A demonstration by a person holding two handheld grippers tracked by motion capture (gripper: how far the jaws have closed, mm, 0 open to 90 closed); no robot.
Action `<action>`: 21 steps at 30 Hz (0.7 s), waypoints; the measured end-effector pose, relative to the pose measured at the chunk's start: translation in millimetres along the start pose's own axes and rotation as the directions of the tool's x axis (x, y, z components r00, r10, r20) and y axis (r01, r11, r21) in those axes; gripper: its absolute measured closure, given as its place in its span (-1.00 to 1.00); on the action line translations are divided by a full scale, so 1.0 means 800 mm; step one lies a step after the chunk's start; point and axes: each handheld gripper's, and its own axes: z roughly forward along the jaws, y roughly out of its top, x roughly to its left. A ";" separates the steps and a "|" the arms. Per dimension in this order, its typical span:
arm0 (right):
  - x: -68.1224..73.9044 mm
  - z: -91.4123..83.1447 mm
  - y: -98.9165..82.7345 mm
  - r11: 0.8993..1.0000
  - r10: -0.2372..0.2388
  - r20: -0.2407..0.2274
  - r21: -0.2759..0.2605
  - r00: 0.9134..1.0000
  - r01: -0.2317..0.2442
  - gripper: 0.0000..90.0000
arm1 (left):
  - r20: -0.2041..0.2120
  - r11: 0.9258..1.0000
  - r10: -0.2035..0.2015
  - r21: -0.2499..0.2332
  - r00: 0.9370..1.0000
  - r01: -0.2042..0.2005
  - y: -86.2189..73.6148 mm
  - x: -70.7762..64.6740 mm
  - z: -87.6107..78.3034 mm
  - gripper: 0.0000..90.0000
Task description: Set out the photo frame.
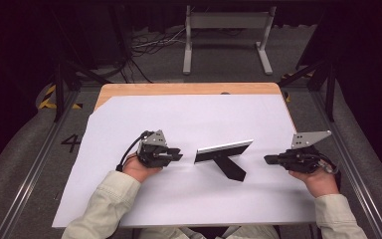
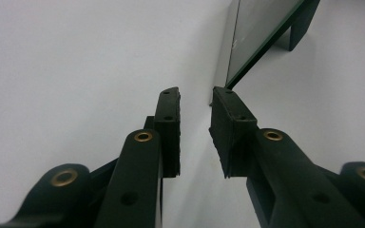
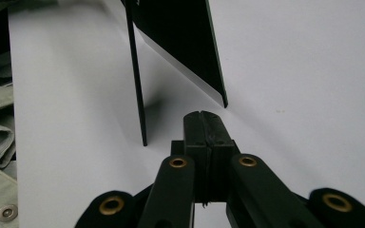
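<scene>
Seen from the high view, two forearms in pale sleeves [image 1: 107,201] enter from the bottom edge, each hand holding one two-jaw gripper low over the sheet. The left hand [image 1: 138,168] holds the left gripper [image 1: 175,155] with its jaws pointing toward the middle of the table; the right hand [image 1: 319,180] holds the right gripper [image 1: 270,159] pointing the opposite way, so the two face each other across the picture frame [image 1: 224,150]. Each gripper carries one grey three-cornered plate on top and trails one cable.

In the left gripper view the left gripper [image 2: 195,102] has its jaws standing a narrow gap apart with nothing between them; the pads touch nothing, and the near corner of the picture frame [image 2: 259,35] lies just beyond the tips. In the right gripper view the right gripper [image 3: 204,116] has its jaws pressed fully together and grips nothing; the picture frame [image 3: 180,33] stands just ahead, its thin black edge and its back prop resting on the sheet.

The frame stands upright near the centre of the table, between the two grippers and apart from both, leaning on one black prop [image 1: 229,168] that extends toward the person.

The working surface is one large white sheet [image 1: 189,117] laid over one wooden table [image 1: 179,88], whose far edge is left uncovered. Beyond it lie a grey floor, loose cables [image 1: 151,42], and one light metal stand [image 1: 226,35] against a dark background.

Count: two grippers, two hands, one picture frame.
</scene>
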 end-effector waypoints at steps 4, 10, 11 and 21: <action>0.001 0.000 0.001 1.000 -0.021 -0.003 -0.003 1.000 0.021 1.00 | -0.004 1.000 -0.003 0.005 1.000 0.003 0.001 -0.001 0.003 0.63; 0.001 -0.001 0.000 1.000 -0.031 0.003 0.001 1.000 0.031 1.00 | -0.020 1.000 -0.028 0.010 0.999 0.028 0.004 -0.003 0.011 0.78; 0.001 -0.001 0.000 1.000 -0.031 0.003 0.001 1.000 0.031 1.00 | -0.020 1.000 -0.028 0.010 0.999 0.028 0.004 -0.003 0.011 0.82; 0.003 -0.004 -0.001 0.999 -0.034 0.008 -0.002 0.999 0.034 1.00 | -0.036 0.998 -0.033 0.048 0.999 0.035 0.010 -0.010 0.036 1.00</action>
